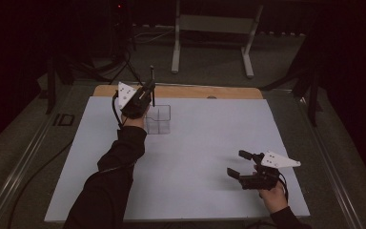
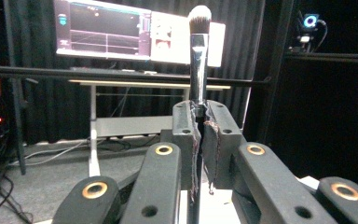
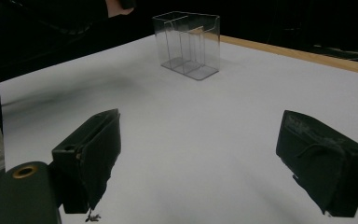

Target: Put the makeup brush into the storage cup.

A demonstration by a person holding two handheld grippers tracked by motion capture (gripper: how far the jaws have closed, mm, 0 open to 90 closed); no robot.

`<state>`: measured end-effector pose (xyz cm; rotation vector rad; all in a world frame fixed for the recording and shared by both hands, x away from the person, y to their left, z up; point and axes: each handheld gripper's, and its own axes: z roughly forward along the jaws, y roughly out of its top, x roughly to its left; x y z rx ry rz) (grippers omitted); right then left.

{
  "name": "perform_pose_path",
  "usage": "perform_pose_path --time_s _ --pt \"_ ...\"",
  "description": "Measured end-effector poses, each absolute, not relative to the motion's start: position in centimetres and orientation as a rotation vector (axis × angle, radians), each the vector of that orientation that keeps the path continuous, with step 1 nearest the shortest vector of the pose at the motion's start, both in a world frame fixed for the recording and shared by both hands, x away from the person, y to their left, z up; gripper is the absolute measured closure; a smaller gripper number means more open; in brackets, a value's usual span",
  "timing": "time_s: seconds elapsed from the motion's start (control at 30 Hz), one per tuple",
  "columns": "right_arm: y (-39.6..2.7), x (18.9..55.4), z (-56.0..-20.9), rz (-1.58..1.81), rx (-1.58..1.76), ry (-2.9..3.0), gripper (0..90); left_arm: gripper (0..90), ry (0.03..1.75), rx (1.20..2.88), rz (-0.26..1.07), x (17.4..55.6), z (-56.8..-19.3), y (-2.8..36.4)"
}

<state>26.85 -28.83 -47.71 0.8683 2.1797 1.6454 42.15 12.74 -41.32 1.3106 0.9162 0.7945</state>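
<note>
My left gripper (image 1: 149, 89) hovers at the far left of the white mat, shut on a makeup brush (image 1: 152, 86) held upright. In the left gripper view the brush (image 2: 198, 51) rises from between the pressed pads, silver ferrule and pale bristle tip pointing up. Just to the right of this gripper and slightly nearer stands a clear plastic organizer (image 1: 158, 119) with several compartments; its inside looks bare (image 3: 186, 44). My right gripper (image 1: 238, 164) rests low near the front right of the mat, open, with nothing between its fingers (image 3: 93, 149).
The white mat (image 1: 205, 143) covers a wooden table whose bare strip (image 1: 195, 91) runs along the far side. A white-legged stand (image 1: 212, 28) is on the floor beyond. Monitors (image 2: 121, 32) glow past the table in the left gripper view.
</note>
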Motion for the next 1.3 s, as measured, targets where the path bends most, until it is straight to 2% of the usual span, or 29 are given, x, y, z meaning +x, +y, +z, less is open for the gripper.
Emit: perform_pose_path --time_s 0.9,1.3 --pt "-28.9 26.9 -47.8 1.647 0.878 2.180 13.9 85.3 1.139 1.363 0.759 42.8 -45.7 12.2" --pt "-28.9 26.9 -47.8 1.648 0.879 2.181 13.9 85.2 1.193 1.449 0.771 42.7 -46.6 11.6"
